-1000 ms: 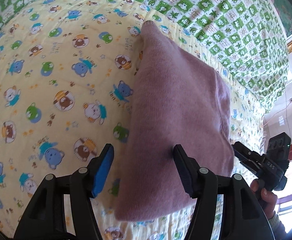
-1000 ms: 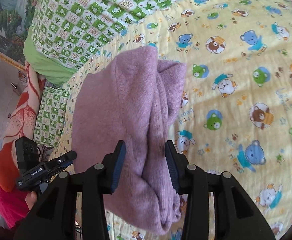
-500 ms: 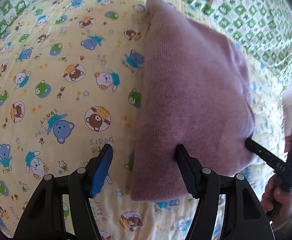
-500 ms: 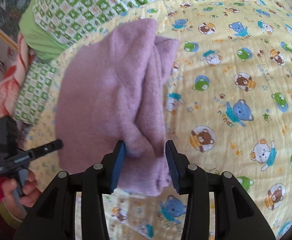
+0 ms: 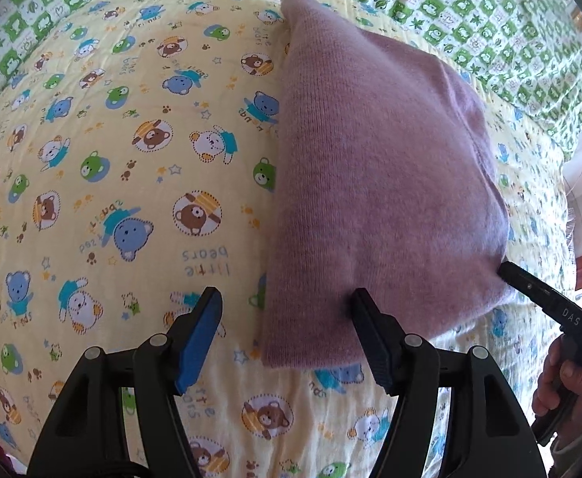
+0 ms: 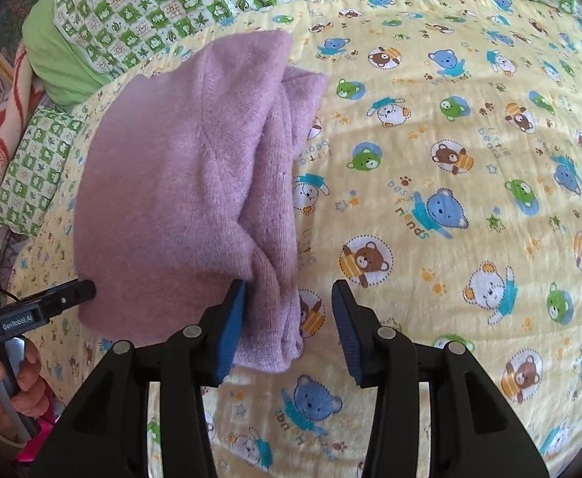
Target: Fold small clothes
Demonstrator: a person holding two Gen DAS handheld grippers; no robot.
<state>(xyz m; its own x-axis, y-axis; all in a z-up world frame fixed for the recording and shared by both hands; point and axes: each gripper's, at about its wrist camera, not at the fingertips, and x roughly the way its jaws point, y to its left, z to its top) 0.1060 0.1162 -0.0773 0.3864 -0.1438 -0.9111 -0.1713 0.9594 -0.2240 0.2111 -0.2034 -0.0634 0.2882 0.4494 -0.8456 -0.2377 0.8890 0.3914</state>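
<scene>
sweater: one folded purple sweater (image 5: 374,183) is laid on the bear-print quilt (image 5: 103,183)
grippers: two, left gripper (image 5: 287,334) and right gripper (image 6: 289,326), both spread wide at the sweater's near edge, nothing gripped

The yellow bear-print bedsheet (image 6: 430,151) carries repeated printed words, "little bears" and "best friends", beside the cartoon bears. In the right wrist view, the left gripper (image 6: 73,292) has "GenRobot.AI" on its body. In the left wrist view, the right gripper (image 5: 530,285) shows the letters "DAS" on its finger.
</scene>
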